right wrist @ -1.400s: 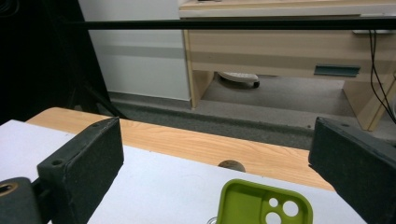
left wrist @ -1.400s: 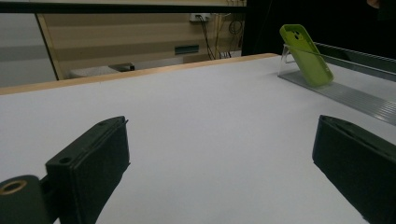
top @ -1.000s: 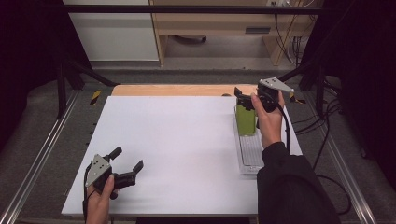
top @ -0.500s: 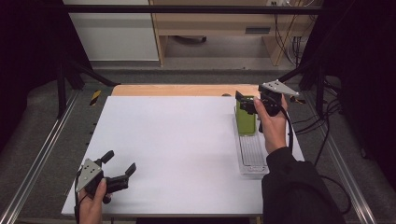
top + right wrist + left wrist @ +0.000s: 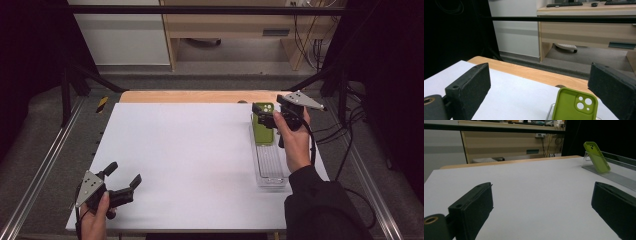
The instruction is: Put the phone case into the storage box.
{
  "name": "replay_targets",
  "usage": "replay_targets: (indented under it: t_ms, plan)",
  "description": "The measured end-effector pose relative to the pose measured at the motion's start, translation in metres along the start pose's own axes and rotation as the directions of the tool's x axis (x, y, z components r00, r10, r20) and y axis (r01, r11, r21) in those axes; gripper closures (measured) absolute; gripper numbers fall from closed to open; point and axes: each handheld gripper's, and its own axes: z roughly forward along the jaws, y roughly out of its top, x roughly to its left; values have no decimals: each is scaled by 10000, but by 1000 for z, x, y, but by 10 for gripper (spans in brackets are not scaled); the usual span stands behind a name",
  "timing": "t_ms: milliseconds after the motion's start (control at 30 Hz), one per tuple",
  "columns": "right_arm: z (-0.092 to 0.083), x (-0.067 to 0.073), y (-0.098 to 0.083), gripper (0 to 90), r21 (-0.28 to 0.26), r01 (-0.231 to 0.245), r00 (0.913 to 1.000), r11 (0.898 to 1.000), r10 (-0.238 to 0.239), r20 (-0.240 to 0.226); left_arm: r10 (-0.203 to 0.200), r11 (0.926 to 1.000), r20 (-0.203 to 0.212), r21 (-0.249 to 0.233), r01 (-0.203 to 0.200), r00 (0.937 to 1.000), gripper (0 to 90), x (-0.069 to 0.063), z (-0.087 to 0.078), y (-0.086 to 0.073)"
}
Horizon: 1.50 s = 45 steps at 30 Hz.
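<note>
Partly cut off, green phone case (image 5: 573,105) sits between right gripper (image 5: 264,115) jaws

No readable text, label, brand or number from my station. Green phone case (image 5: 574,104): I see camera cutouts, no logo, no lettering. Clear tray (image 5: 270,165): unmarked. White tabletop (image 5: 190,155): unmarked. Yellow-black striped marker (image 5: 102,104) at table's far left corner: stripes, no words. Drawer handle plate (image 5: 532,151) on desk behind: too small to read.
</note>
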Motion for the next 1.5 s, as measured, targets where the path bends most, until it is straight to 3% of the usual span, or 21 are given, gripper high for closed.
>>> replay_targets:
  t_ms: [533, 1500]
  plan:
    - [-20, 13, 3, 37, -390, 250, 9977, 9989, -274, -624, -19, 10000, -4, -9, 19, 10000, 32, 2, 0, 0]
    - [-60, 7, 3, 22, -848, 310, 9973, 9959, -364, -631, -92, 9999, 114, 123, 91, 9999, 22, 3, -2, 1]
